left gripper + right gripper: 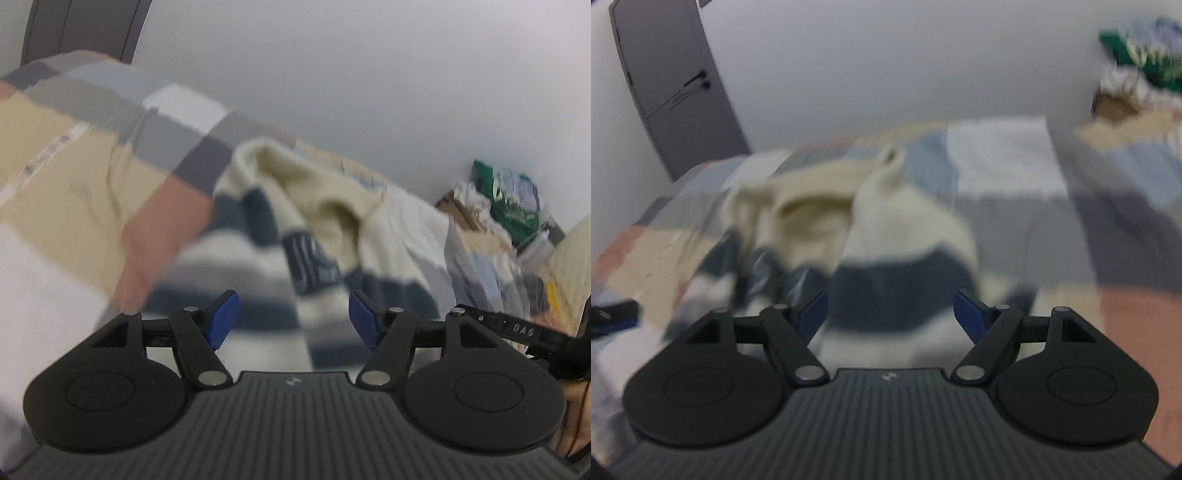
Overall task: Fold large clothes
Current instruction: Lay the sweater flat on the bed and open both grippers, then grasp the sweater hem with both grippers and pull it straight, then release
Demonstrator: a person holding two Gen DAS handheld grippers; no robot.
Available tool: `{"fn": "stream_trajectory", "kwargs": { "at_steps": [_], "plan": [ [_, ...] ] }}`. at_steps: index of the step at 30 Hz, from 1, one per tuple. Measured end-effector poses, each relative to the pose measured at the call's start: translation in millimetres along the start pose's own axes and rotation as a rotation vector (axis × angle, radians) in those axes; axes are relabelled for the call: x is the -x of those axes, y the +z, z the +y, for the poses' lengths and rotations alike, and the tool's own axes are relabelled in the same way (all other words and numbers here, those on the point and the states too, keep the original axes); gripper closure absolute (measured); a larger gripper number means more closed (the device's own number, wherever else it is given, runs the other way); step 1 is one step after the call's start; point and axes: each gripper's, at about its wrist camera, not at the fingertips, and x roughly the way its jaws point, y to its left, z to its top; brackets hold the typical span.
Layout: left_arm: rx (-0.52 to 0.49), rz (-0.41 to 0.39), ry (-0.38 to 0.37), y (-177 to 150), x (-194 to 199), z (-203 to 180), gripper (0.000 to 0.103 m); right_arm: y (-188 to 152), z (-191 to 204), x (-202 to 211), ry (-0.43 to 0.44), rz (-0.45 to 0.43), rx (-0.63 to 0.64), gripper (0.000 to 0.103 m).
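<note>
A cream sweater with broad navy and white stripes lies crumpled in a loose heap on a bed whose patchwork cover shows grey, beige, white and rust blocks; its cream part bunches up into soft folds at the far side, and the striped part spreads toward the cameras; a navy patch on it carries pale lettering too blurred to read; the letters "DAG" show on the black arm of the right gripper where it enters the left wrist view; the left gripper has its blue pads spread wide and grips nothing, the stripes lying beyond them; the right gripper is likewise spread and empty, facing a navy band of the sweater.
</note>
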Motion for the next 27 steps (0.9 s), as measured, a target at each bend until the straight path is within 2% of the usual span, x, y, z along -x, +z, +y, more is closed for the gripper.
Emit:
{"fn": "stream_trajectory", "kwargs": {
  "at_steps": [4, 8, 11, 14, 16, 17, 19, 21, 25, 27],
  "plan": [
    [0.004, 0.047, -0.030, -40.9, 4.3, -3.7, 0.033, -43.2, 12.1, 17.7, 0.077, 0.102, -0.003, 0.027],
    [-0.047, 0.088, 0.010, -76.9, -2.4, -5.2, 0.033, -88.6, 27.7, 22.6, 0.132, 0.194, 0.045, 0.028],
    [-0.029, 0.116, 0.015, -94.2, -12.5, -0.8, 0.033, -105.9, 40.9, 17.8, 0.112, 0.225, 0.116, 0.028],
    [-0.032, 0.095, 0.025, -104.5, -17.8, -2.7, 0.033, -116.5, 55.5, 10.7, 0.054, 0.224, 0.207, 0.032],
    [-0.045, 0.096, 0.041, -108.3, -20.0, -6.3, 0.033, -119.6, 59.8, 8.0, 0.033, 0.222, 0.231, 0.057],
    [-0.046, 0.094, 0.048, -110.3, -20.4, -7.1, 0.033, -120.5, 60.9, 9.4, 0.024, 0.217, 0.242, 0.063],
    [-0.051, 0.093, 0.061, -112.5, -16.1, -9.9, 0.034, -119.2, 60.1, 13.2, 0.016, 0.200, 0.243, 0.081],
    [-0.047, 0.098, 0.087, -112.7, -14.8, -8.8, 0.047, -111.7, 56.5, 14.2, 0.023, 0.195, 0.237, 0.087],
    [0.027, 0.113, 0.089, -106.2, -16.2, 10.3, 0.093, -90.4, 50.3, 20.0, 0.020, 0.164, 0.245, 0.090],
    [0.067, 0.104, 0.071, -101.3, -11.4, 19.7, 0.094, -78.5, 45.9, 25.8, 0.004, 0.135, 0.255, 0.090]
  ]
}}
